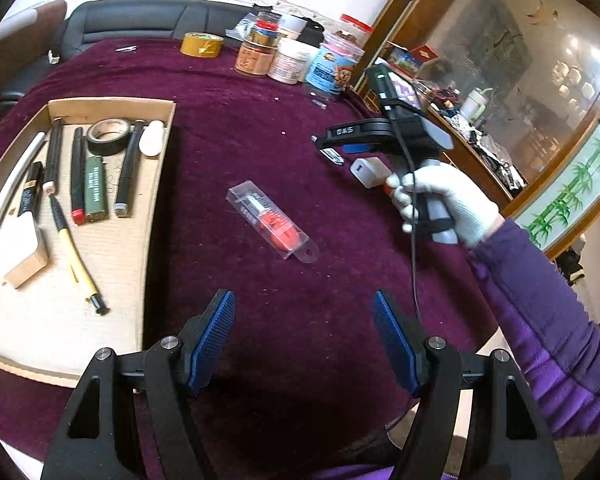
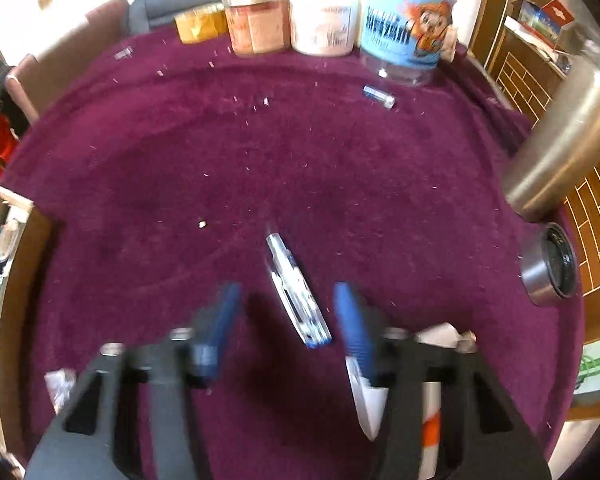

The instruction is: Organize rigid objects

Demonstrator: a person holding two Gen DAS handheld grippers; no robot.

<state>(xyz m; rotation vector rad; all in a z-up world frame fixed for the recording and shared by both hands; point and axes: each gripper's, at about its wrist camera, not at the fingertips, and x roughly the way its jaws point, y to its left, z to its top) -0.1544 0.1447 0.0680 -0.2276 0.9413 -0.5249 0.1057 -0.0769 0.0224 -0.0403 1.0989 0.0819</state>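
Both grippers, left (image 1: 304,336) and right (image 2: 286,320), are gaping open; silver-blue nail clipper (image 2: 296,296) is lying between the right fingers.

- The left gripper (image 1: 304,338) hangs above the tabletop with its blue-padded fingers (image 1: 214,334) spread wide and nothing between them.
- The right gripper (image 2: 286,320) is tipped downward, its jaws parted, the view of it blurred.
- The right hand (image 1: 446,200), in a white knit glove, wraps around that gripper's pistol handle, index finger forward.
- The right forearm (image 1: 548,320) in a purple sleeve reaches in from the lower right.
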